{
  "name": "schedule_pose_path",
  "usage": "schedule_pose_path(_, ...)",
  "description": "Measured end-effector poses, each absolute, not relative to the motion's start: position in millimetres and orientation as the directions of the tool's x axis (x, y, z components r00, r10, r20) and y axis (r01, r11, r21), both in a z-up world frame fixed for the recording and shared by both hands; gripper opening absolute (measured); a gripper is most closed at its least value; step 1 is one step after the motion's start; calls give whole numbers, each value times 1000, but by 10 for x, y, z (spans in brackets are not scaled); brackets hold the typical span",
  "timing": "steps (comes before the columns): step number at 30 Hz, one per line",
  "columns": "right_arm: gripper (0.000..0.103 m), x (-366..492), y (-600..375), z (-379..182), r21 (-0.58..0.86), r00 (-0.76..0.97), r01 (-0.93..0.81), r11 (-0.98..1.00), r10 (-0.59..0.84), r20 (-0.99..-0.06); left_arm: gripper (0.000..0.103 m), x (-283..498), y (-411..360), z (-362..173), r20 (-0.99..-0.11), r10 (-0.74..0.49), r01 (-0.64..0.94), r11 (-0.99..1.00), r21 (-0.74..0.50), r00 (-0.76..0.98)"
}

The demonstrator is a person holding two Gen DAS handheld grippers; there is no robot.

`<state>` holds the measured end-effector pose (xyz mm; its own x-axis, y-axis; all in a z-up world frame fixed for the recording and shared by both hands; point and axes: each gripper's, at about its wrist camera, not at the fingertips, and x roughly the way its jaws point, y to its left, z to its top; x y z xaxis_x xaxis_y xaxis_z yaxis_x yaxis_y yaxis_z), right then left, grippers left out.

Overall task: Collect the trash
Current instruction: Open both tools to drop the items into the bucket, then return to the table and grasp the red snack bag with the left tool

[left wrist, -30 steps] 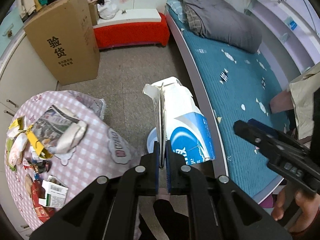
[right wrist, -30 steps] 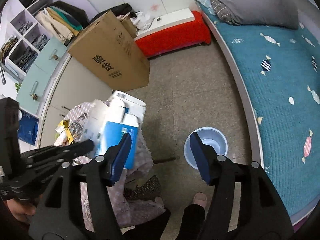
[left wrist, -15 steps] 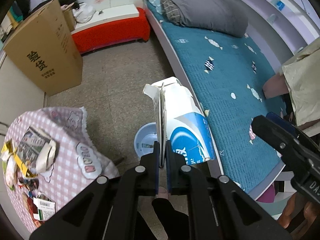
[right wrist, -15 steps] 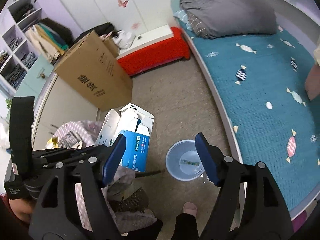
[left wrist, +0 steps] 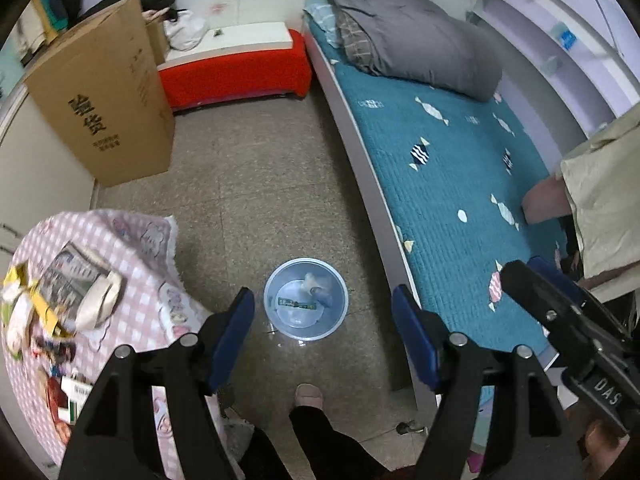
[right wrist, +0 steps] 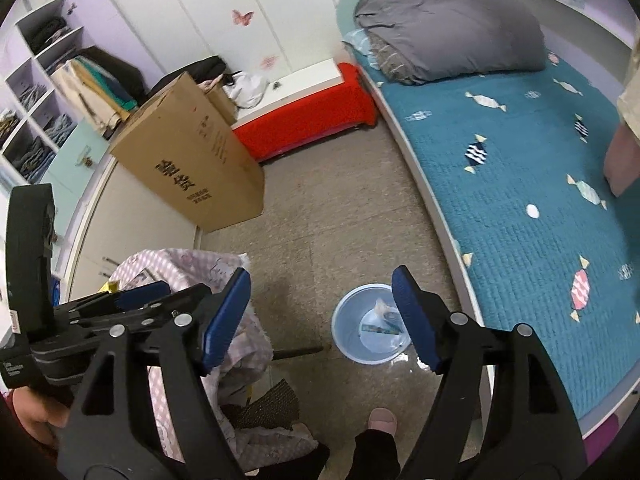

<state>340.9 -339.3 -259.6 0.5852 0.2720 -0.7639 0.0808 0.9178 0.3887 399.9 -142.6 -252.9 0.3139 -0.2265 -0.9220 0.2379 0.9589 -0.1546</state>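
Room: speckled floor [left wrist: 256, 184] ran between a bed [left wrist: 460, 184] with a teal cover on your right and a pale cabinet on your left.
Bin: your light blue bin [left wrist: 306, 298] stood on the floor just beside the bed frame, between it and the tabletop [left wrist: 136, 264].
Trash in bin: a green-and-white wrapper [left wrist: 297, 303] lay flat inside, with a white and blue carton [left wrist: 320, 288] against the far wall.
Trash on tabletop: a newspaper [left wrist: 70, 280], yellow wrappers and small boxes lay on the pink checked cloth at your left.
Left hand-held gripper [left wrist: 322, 334]: its jaws had just been opening and stood wide apart with nothing between them, above the bin.
Right hand-held gripper [right wrist: 322, 316]: your jaws had just been opening too, apart and empty; the right finger covered part of the bin's rim in its own view.
Around: a tall cardboard box [left wrist: 108, 96] leaned near the cabinet, a red bench [left wrist: 236, 72] sat against the far wall, and a grey duvet [left wrist: 408, 44] was heaped at the head of the bed.
In the way: your slippered foot [left wrist: 308, 394] stood on the floor near the bin.
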Motion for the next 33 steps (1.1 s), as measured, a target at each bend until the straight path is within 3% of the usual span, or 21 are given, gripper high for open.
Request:
schedule_pose_path(7,73,3377,-2802,-2539,405,556,-36,914,355,-751,73,3699,-805,-2440,-922,-172,125,983,-136,348)
schedule_pose_path(24,75,2913,-521,-2728,419,393,-208,884,468,-791,81,2786,1915,-2668,-942,-38,-201,973,-110,332)
schedule_pose_path(33,75,2637,128,-3052,419,363,-126,899,434,-824,81,2674,2554,-3335,-973,-154,-240,951,-194,172)
